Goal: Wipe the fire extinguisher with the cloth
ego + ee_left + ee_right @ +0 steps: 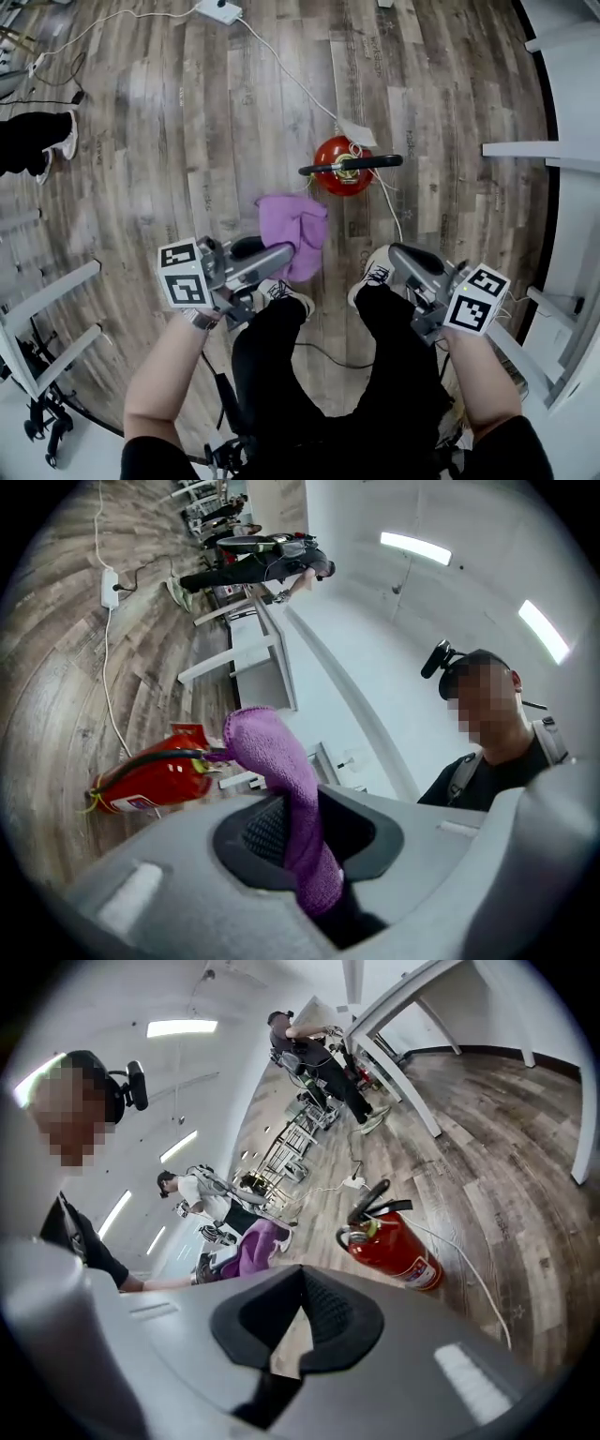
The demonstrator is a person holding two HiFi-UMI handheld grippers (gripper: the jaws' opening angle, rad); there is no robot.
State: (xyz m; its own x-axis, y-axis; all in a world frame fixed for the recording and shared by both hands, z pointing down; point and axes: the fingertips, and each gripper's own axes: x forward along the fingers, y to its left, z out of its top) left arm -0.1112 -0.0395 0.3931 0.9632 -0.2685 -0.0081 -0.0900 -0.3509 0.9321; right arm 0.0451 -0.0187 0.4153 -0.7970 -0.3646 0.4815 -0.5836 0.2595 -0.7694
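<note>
A red fire extinguisher (342, 167) with a black handle stands upright on the wooden floor, ahead of the person's feet. My left gripper (286, 251) is shut on a purple cloth (293, 232), which hangs from its jaws above the floor, just left of and nearer than the extinguisher. In the left gripper view the cloth (286, 789) runs up between the pads, with the extinguisher (150, 778) beyond it. My right gripper (394, 253) is shut with nothing in it, to the right, apart from the extinguisher (396, 1246); the cloth (251, 1249) shows at its left.
A white power strip (218, 10) lies at the far edge; its cable (281, 61) runs past the extinguisher. White table frames stand at the right (525, 148) and at the left (52, 295). Another person's legs (37, 141) are at far left.
</note>
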